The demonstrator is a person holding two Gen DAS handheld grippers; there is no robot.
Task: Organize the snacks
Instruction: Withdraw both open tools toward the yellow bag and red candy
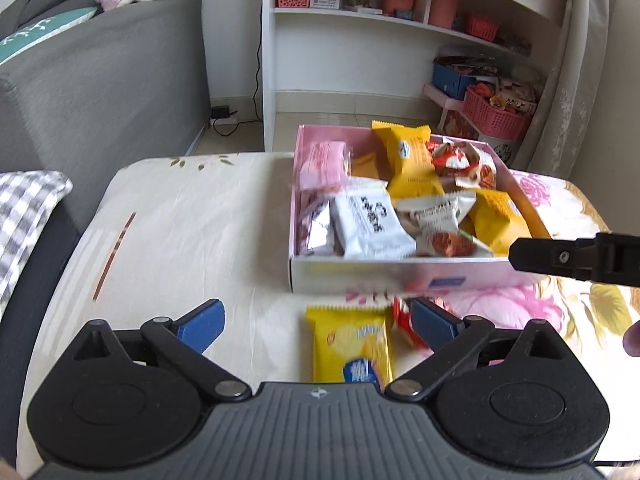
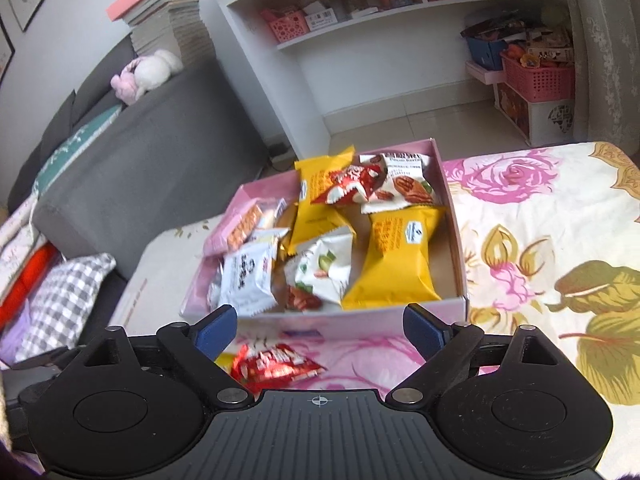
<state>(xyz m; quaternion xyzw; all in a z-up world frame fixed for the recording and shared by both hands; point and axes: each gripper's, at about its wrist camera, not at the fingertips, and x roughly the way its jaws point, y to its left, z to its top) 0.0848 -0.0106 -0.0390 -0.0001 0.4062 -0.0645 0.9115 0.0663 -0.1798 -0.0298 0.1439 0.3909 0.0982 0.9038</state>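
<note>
A pink box (image 1: pixel 360 274) on the flowered cloth holds several snack packets, yellow, white and red; it also shows in the right wrist view (image 2: pixel 360 322). A yellow snack packet (image 1: pixel 350 344) and a red packet (image 1: pixel 402 322) lie on the cloth in front of the box. My left gripper (image 1: pixel 318 326) is open above the yellow packet, holding nothing. My right gripper (image 2: pixel 320 332) is open and empty over the red packet (image 2: pixel 276 364), just short of the box's near wall. Part of the right gripper (image 1: pixel 576 258) shows at the right of the left wrist view.
A grey sofa (image 1: pixel 100 92) with a checked cushion (image 1: pixel 24 208) stands left of the table. A white shelf unit (image 1: pixel 360 32) and pink baskets (image 1: pixel 494 116) stand behind. The flowered cloth (image 2: pixel 540 240) extends right of the box.
</note>
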